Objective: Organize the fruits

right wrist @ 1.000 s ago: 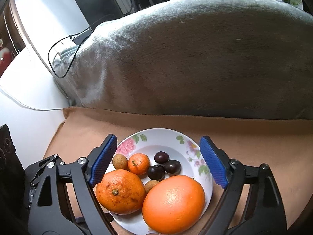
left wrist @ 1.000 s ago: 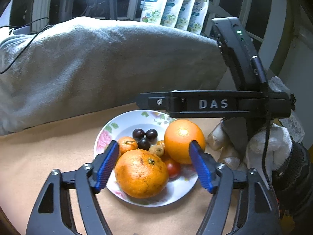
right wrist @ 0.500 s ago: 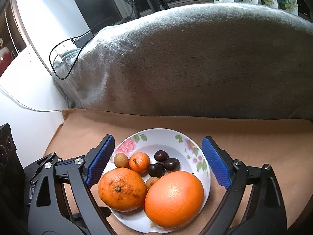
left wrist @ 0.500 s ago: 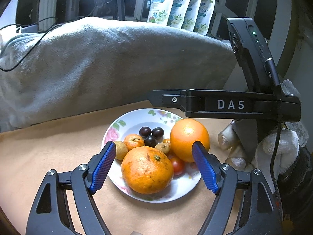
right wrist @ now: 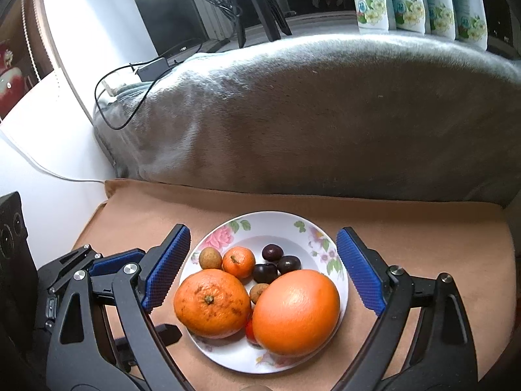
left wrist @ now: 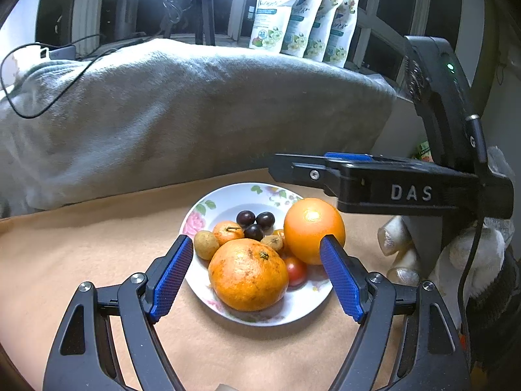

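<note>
Best to settle on one fruit and centre it before closing. Left gripper (left wrist: pixel 252 275) wide apart, empty, angled down at the speckled orange (left wrist: pixel 248 274) between the jaws. Right gripper (right wrist: pixel 263 268) likewise spread, empty, smooth orange (right wrist: pixel 295 312) between, plate (right wrist: pixel 286 224) beyond.

One flowered plate (left wrist: pixel 304 306) holds two big oranges (left wrist: pixel 248 275), one small tangerine (left wrist: pixel 228 232), three dark plums (left wrist: pixel 254 231), two brown longans (left wrist: pixel 206 245) and one red tomato (left wrist: pixel 295 270). Four printed pouches (left wrist: pixel 301 21) stand behind one grey blanket (left wrist: pixel 182 117).
</note>
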Motion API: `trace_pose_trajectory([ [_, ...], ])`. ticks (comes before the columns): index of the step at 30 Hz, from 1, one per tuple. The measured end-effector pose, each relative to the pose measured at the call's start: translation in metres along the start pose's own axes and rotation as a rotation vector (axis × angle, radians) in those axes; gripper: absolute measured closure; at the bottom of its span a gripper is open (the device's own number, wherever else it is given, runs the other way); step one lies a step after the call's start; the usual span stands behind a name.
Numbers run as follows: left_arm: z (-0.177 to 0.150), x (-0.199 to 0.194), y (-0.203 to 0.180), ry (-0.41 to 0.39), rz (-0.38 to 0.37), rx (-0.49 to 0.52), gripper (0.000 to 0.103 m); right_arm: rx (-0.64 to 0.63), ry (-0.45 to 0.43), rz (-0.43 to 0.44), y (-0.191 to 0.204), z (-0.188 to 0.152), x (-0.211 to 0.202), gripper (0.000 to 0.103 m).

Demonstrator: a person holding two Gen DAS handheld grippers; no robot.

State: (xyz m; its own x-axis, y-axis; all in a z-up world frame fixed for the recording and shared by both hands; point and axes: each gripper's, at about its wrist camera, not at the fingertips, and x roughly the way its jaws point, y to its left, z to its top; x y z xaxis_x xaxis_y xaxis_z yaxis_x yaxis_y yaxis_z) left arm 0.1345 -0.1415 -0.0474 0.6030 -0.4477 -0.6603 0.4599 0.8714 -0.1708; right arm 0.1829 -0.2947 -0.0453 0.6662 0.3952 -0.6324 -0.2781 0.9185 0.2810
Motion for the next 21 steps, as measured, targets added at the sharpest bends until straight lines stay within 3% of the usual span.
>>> trace_pose_trajectory([
  [15,-0.014,-0.026,0.008,-0.043,0.029,-0.017,0.023,-0.077,-0.117,-0.088,0.031,-0.022,-0.051,0.009],
  [21,-0.021,-0.041,0.011,-0.07,0.051,-0.02,0.023,-0.065,-0.182,-0.182,0.038,-0.037,-0.072,0.001],
])
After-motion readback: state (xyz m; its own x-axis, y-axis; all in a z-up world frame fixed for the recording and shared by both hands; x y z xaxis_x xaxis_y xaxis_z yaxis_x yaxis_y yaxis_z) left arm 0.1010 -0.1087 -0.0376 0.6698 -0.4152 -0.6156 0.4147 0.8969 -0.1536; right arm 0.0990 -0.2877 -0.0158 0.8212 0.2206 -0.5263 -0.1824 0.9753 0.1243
